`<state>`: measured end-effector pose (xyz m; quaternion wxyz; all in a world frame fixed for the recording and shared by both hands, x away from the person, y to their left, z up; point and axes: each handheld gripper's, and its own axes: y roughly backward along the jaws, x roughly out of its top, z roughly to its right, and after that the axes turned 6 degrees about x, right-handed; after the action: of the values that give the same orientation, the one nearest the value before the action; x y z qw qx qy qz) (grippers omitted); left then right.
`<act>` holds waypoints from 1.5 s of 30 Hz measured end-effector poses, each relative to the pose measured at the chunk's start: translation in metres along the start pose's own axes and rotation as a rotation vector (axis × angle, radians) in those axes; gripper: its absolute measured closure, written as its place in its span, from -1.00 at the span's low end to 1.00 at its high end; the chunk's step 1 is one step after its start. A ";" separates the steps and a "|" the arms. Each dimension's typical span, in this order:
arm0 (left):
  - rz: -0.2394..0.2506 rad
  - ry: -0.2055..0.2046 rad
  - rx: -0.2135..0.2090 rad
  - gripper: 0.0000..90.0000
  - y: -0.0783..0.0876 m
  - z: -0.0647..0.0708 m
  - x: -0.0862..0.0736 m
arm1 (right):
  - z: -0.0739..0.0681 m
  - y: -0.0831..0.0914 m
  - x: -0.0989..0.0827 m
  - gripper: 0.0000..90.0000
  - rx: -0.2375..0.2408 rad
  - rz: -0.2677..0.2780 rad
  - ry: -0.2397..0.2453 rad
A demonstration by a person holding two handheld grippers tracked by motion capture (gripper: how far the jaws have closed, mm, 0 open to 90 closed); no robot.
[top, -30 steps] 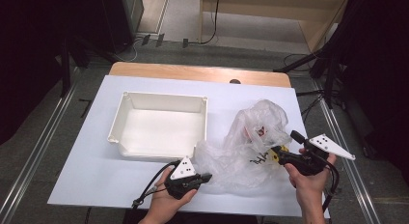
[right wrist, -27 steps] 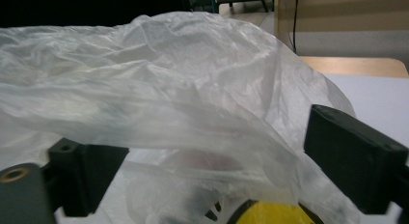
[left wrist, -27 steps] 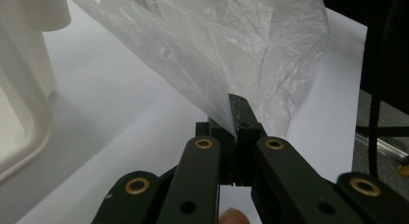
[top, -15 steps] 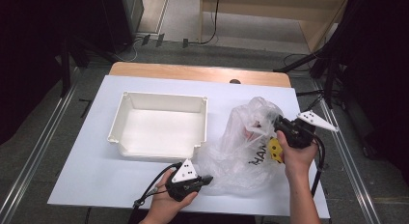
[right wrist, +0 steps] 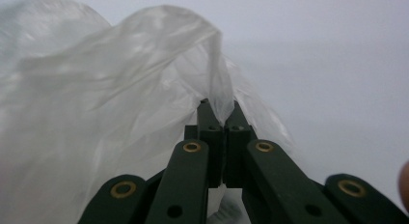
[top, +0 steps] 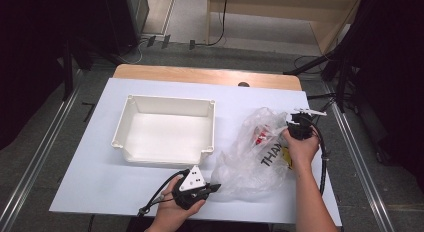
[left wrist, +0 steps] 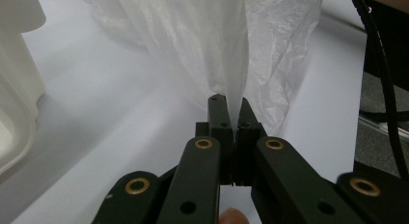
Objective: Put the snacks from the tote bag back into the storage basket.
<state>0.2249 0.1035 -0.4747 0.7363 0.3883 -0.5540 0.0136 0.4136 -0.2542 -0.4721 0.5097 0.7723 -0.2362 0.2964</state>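
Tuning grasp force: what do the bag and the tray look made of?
Plastic bag: thin translucent film, glossy and crinkled, print showing through; both grippers pinch it flat. White tray: looks like rigid moulded plastic, smooth semi-matte, with rounded corner bosses. Neither is certain from looks alone.

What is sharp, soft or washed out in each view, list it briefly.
High view: even overhead light, the white tray casts soft shadows, and the room around the table is dark. Left gripper view: its jaws are sharp, the plastic bag softens farther off, and the table is pale. Right gripper view: jaws crisp, the bag hazy and nearly merging with the bright background.
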 end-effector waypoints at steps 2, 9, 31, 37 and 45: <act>-0.005 -0.008 0.004 1.00 0.000 0.000 0.000 | 0.006 -0.005 -0.006 1.00 -0.032 -0.038 0.001; 0.017 0.012 0.003 0.64 0.002 -0.002 0.000 | 0.004 0.024 -0.015 -0.02 0.053 0.046 0.002; 0.141 -0.038 -0.029 0.85 0.008 0.013 0.041 | -0.053 0.096 -0.043 -0.14 0.258 0.169 0.011; 0.100 -0.075 -0.034 0.85 -0.001 0.015 0.034 | -0.050 0.082 -0.053 0.66 0.241 0.169 -0.023; 0.022 -0.071 0.012 0.97 -0.012 0.003 0.017 | -0.032 0.064 -0.067 1.00 0.135 0.069 -0.044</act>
<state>0.2345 0.0860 -0.4669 0.7137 0.3868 -0.5839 0.0110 0.3158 -0.2436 -0.4679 0.4407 0.8027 -0.2533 0.3119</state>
